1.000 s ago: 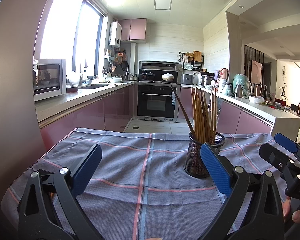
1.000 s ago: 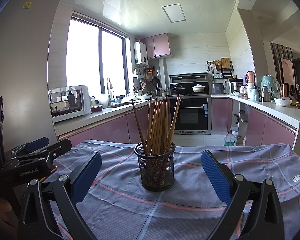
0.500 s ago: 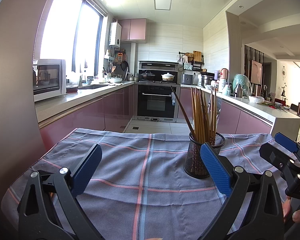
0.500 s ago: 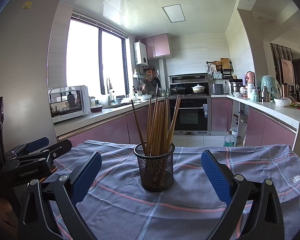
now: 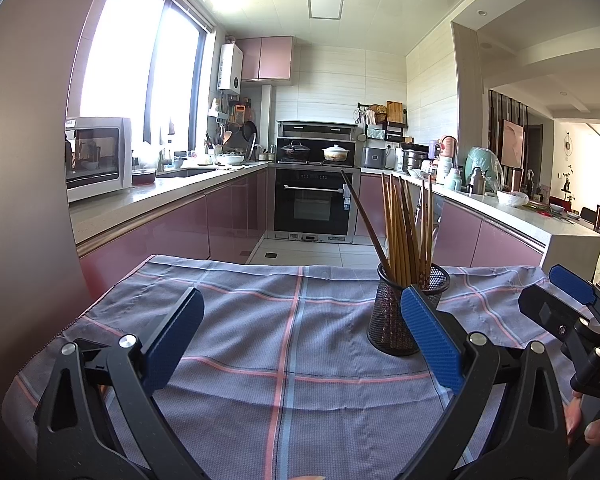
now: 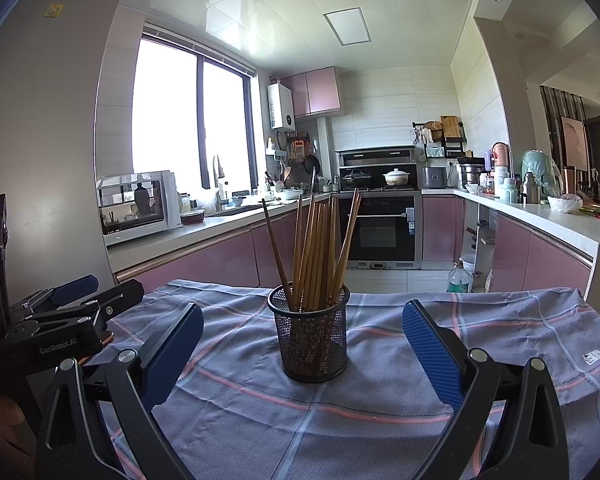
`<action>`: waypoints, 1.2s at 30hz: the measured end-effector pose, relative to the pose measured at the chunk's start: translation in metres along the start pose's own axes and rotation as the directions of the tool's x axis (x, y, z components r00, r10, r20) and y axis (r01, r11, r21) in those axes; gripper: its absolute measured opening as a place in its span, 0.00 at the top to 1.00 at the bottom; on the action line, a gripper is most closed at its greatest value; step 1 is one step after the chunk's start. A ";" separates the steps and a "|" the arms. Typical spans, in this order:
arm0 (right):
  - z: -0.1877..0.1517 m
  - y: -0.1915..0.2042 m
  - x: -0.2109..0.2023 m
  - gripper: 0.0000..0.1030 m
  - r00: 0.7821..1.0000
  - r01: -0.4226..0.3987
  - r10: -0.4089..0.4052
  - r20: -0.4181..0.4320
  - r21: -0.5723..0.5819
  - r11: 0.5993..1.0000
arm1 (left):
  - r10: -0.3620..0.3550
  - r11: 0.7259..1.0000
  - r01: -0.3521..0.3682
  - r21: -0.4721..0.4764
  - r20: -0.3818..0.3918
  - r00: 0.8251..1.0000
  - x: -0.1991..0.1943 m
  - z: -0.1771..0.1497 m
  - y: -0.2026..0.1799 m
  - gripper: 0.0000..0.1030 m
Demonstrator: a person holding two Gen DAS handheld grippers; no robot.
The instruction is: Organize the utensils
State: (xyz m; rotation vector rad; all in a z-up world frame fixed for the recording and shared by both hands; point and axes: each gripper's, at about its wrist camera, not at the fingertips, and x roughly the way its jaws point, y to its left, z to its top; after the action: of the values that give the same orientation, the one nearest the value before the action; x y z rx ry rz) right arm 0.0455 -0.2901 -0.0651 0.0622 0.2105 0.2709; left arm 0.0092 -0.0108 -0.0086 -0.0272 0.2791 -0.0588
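Mesh cup [image 6: 312, 340] hides chopsticks' [image 6: 320, 248] lower ends | left gripper [image 5: 300, 340], right gripper [image 6: 300, 354]: both spread, empty

A white microwave [image 5: 98, 157] and black oven [image 5: 314, 204] flank pink cabinets [image 5: 228, 216].

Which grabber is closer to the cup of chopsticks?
Right, probably. The right gripper faces the mesh cup head-on, centred between its open fingers. The left gripper sits off to the cup's left, open too, holding nothing.
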 end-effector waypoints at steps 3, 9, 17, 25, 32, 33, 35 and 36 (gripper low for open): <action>0.000 0.000 0.000 0.07 1.000 -0.001 0.001 0.000 0.001 1.000 | 0.000 1.000 0.000 0.000 -0.001 1.000 0.000 0.000 0.000 0.06; 0.000 0.001 0.000 0.07 1.000 0.000 0.000 -0.002 0.001 1.000 | 0.002 1.000 -0.002 0.000 -0.004 1.000 0.000 -0.002 -0.002 0.06; 0.000 0.000 0.001 0.07 1.000 -0.001 0.001 -0.004 0.006 1.000 | 0.001 1.000 -0.001 -0.001 -0.007 1.000 0.001 -0.005 -0.004 0.06; -0.001 -0.001 0.001 0.07 1.000 0.000 0.000 -0.005 0.006 1.000 | 0.002 1.000 -0.002 0.000 -0.008 1.000 0.001 -0.005 -0.005 0.06; -0.001 0.000 0.002 0.07 1.000 0.001 -0.001 -0.008 0.008 1.000 | 0.005 1.000 -0.005 -0.003 -0.017 1.000 0.003 -0.007 -0.004 0.06; -0.001 -0.001 0.002 0.07 1.000 0.002 -0.002 -0.008 0.009 1.000 | 0.006 1.000 -0.006 -0.003 -0.018 1.000 0.004 -0.007 -0.004 0.06; -0.002 -0.001 0.002 0.07 1.000 0.000 0.000 -0.008 0.011 1.000 | 0.008 1.000 -0.008 -0.002 -0.018 1.000 0.004 -0.007 -0.004 0.06; -0.002 -0.001 0.002 0.07 1.000 0.001 -0.001 -0.009 0.010 1.000 | 0.007 1.000 -0.007 -0.003 -0.018 1.000 0.004 -0.006 -0.004 0.06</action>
State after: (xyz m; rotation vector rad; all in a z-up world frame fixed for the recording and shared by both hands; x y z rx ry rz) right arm 0.0470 -0.2902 -0.0670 0.0709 0.2205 0.2689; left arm 0.0111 -0.0153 -0.0158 -0.0286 0.2973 -0.0517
